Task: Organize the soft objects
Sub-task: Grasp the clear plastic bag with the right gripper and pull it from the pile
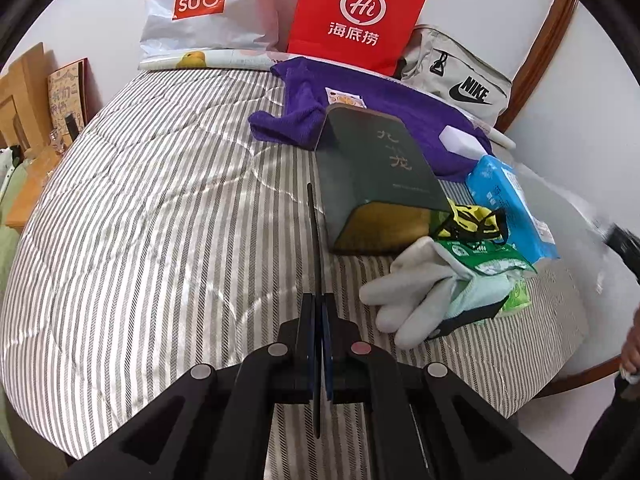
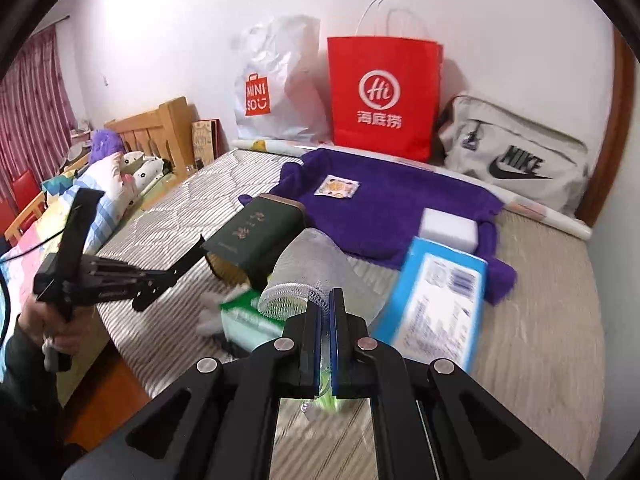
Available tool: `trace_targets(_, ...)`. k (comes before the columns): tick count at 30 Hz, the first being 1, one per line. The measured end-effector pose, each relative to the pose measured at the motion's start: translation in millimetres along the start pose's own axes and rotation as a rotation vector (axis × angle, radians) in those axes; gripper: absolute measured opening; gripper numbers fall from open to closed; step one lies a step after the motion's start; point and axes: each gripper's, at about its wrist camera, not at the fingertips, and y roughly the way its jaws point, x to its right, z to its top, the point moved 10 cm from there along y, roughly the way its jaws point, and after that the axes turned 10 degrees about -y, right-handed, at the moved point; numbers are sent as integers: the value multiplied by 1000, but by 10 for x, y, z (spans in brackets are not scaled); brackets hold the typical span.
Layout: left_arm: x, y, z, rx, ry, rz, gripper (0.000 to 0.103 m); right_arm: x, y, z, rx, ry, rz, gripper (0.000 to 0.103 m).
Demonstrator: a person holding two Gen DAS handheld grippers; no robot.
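Both grippers work over a bed (image 1: 140,208); the left gripper (image 1: 318,240) is clenched on nothing, its jaws pressed flat together above the striped quilt; the right gripper (image 2: 325,320) is clamped on a clear mesh sleeve (image 2: 316,264), which it holds above the clutter. White walls meet at the bed's far corner, with a wooden headboard (image 2: 160,124) and red curtains (image 2: 32,96) to the left in the right wrist view. Against the wall stand a white Miniso bag (image 1: 200,4), a red paper bag (image 1: 360,12) and a grey Nike bag (image 1: 460,76); before them a purple towel (image 1: 384,100) lies spread, a white sponge (image 1: 460,140) on it; a dark green box (image 1: 372,172) lies on its side just beside the towel. Nearer sit a blue tissue pack (image 1: 516,204), a grey glove (image 1: 416,296), a green packet (image 1: 484,260) on the glove, and a yellow-black strap (image 1: 472,220).
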Motion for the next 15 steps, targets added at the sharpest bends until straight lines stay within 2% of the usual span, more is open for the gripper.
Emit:
trace_targets(9, 5, -29, -126, -7, -8, 49, 4, 88, -370, -690, -59, 27, -34, 3)
trace_targets(15, 10, 42, -158, -18, -4, 85, 4, 155, -175, -1152, -144, 28, -68, 3)
